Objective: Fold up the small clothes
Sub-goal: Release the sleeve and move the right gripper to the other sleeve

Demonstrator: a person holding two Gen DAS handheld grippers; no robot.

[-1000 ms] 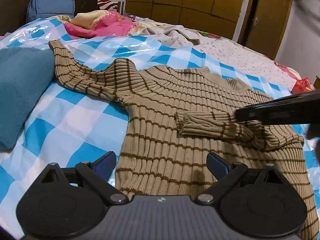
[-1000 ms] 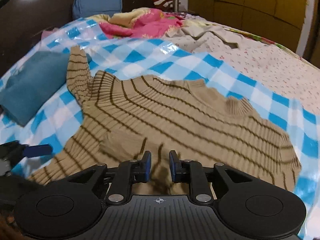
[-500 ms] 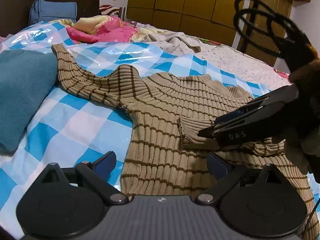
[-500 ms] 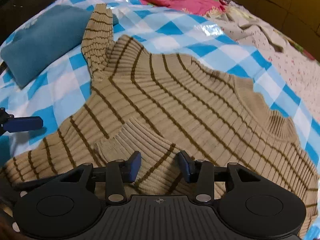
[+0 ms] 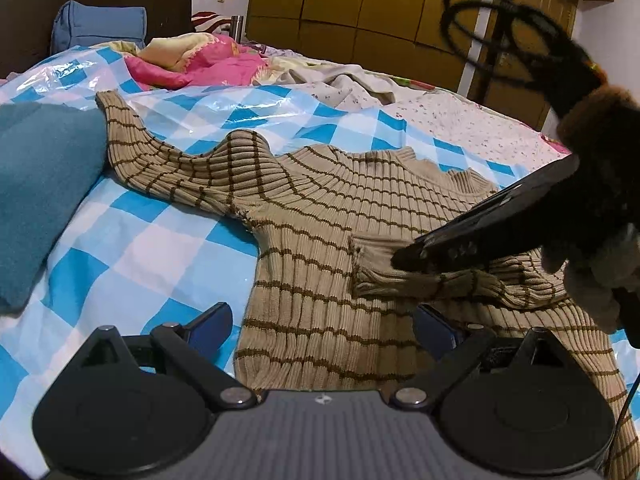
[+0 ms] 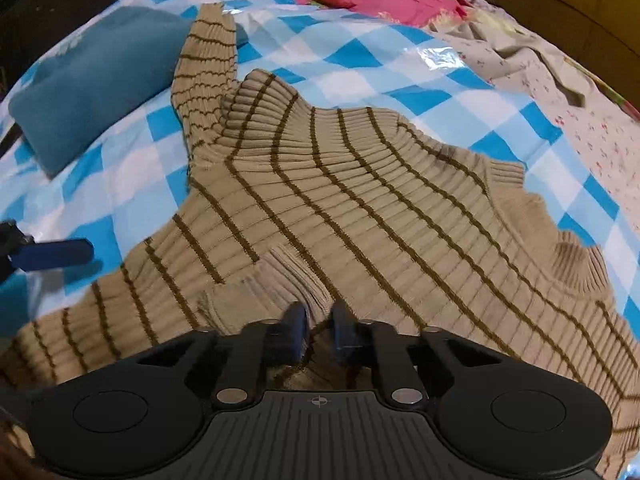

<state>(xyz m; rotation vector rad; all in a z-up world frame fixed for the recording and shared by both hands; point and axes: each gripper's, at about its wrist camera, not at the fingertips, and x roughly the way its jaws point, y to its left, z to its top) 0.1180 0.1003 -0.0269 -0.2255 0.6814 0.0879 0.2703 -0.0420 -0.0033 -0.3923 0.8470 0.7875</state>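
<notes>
A tan ribbed sweater with brown stripes [image 5: 320, 216] [image 6: 360, 208] lies flat on the blue-and-white checked sheet [image 5: 132, 248]. One sleeve [image 5: 160, 160] stretches out towards the far left. The other sleeve [image 5: 432, 276] is folded across the chest. My right gripper [image 6: 319, 320] [image 5: 408, 258] is down on that folded sleeve near its cuff; its jaws are closing and pinch the knit between the pads. My left gripper [image 5: 322, 322] hovers open over the sweater's lower left edge with nothing in it; one of its blue fingers [image 6: 52, 254] shows in the right wrist view.
A folded teal garment [image 5: 40, 192] [image 6: 92, 84] lies left of the sweater. Pink and yellow bedding [image 5: 200, 64] and a crumpled pale cloth [image 5: 344, 84] lie at the far side of the bed. Brown wardrobes [image 5: 360, 8] stand behind. A gloved hand [image 5: 596, 248] holds the right gripper.
My right gripper moved in over the folded sleeve, tipped downward, opened wide, then closed on the sleeve by its cuff. The left gripper stayed where it was, open.
</notes>
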